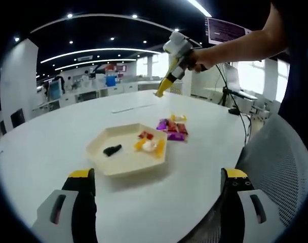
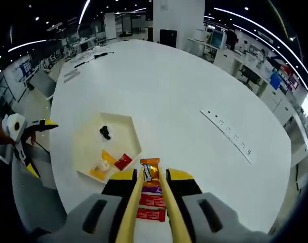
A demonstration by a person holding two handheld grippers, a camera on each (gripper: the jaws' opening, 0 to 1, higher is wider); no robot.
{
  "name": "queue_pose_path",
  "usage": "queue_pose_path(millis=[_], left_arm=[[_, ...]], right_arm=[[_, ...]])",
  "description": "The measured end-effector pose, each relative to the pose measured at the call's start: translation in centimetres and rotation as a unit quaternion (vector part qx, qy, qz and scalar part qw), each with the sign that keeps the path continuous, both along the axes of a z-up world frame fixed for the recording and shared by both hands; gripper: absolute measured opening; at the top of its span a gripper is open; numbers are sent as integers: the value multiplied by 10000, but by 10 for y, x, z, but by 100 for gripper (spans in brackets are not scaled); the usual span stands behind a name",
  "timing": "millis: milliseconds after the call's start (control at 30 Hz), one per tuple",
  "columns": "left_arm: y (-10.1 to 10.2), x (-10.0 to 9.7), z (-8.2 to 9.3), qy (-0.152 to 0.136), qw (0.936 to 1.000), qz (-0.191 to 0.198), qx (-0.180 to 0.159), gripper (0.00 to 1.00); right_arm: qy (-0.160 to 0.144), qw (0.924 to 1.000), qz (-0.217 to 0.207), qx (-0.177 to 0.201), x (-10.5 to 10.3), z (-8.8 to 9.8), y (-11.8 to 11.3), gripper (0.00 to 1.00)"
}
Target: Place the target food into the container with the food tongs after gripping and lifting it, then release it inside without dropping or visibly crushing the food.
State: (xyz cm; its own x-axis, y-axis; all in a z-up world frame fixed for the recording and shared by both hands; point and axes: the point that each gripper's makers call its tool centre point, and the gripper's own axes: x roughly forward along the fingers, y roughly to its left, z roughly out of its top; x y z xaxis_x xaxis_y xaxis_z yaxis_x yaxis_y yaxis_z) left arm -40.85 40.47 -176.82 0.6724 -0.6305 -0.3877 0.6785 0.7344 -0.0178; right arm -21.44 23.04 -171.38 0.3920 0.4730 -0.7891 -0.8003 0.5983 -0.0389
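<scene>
Two tongs are at work over a round white table [image 1: 52,152]. In the left gripper view, the left tongs [image 1: 156,195] hang low at the near edge, jaws spread wide with nothing between them. Beyond them sits a cream hexagonal tray [image 1: 124,161] holding a small dark piece [image 1: 112,150] and a yellow, red and white cluster [image 1: 150,145]. Just beside the tray lies a small heap of wrapped snacks [image 1: 172,127] in purple, red and orange. The right tongs [image 1: 163,89] hover high above the heap in a person's hand [image 1: 200,59].

In the right gripper view, the right tongs [image 2: 151,188] point down at the heap, the yellow blades set narrowly either side of an orange wrapped bar [image 2: 149,170], with a purple wrapper [image 2: 152,190] and red wrappers [image 2: 151,206] below. I cannot tell whether they touch anything. Nothing appears lifted, so the step looks like the approach to grip; next comes a descent and gentle closing, since the glossy wrappers look slippery and crushable.
</scene>
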Motion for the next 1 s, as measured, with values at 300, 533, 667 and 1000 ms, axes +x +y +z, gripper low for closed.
queue_pose_path(millis=[300,533,667,1000], left_arm=[[3,1,0,-52,10000,52,31,99],[4,3,2,-82,9999,112,18,99],[5,3,2,-88,9999,134,22,99],[5,4,1,-90,9999,126,61,99]], right_arm=[[10,9996,288,32,-2,2,40,21],[22,9988,490,46,-6,5,67,21],[26,9981,612,42,-8,7,81,21],[27,9965,833,22,-8,11,109,21]])
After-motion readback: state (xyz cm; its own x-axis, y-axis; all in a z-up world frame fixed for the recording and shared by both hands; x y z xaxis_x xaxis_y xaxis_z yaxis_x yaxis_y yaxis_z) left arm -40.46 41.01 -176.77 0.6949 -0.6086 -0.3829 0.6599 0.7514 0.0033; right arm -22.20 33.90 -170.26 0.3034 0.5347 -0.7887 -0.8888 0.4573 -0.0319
